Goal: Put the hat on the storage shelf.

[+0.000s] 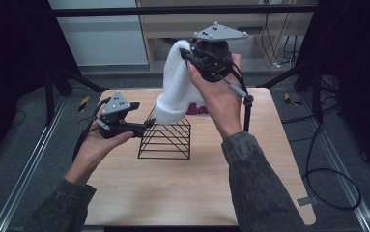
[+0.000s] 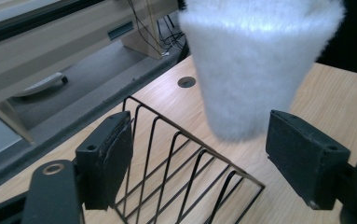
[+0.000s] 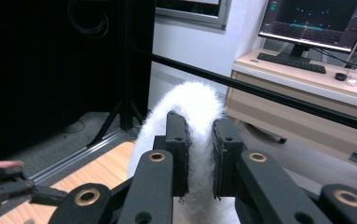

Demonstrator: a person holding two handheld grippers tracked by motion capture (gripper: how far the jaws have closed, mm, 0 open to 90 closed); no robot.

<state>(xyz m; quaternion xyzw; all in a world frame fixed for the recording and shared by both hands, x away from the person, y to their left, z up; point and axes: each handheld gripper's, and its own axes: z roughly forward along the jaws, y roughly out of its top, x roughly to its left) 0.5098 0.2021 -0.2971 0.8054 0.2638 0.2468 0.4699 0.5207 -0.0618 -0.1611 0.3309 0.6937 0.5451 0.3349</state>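
Landmark: we took the black wire rack (image 1: 165,139), standing near the middle of the wooden table (image 1: 182,193), as our reference.
White fuzzy cloth: we saw the white fuzzy cloth (image 1: 175,84) hanging above the rack's far edge, its lower end close over the wires and apart from the table.
Right gripper: our right gripper (image 3: 199,158) was raised above and beyond the rack, its jaws pinched together on the cloth's upper end, we judged so that the cloth hung straight down.
Left gripper: our left gripper (image 2: 199,163) sat at the rack's left side, jaws spread wide on either side of its upper corner, gripping nothing; we judged it stood ready to steady the rack.
Red lettering: we noticed red lettering (image 1: 199,110) on the table just behind the rack, partly hidden.
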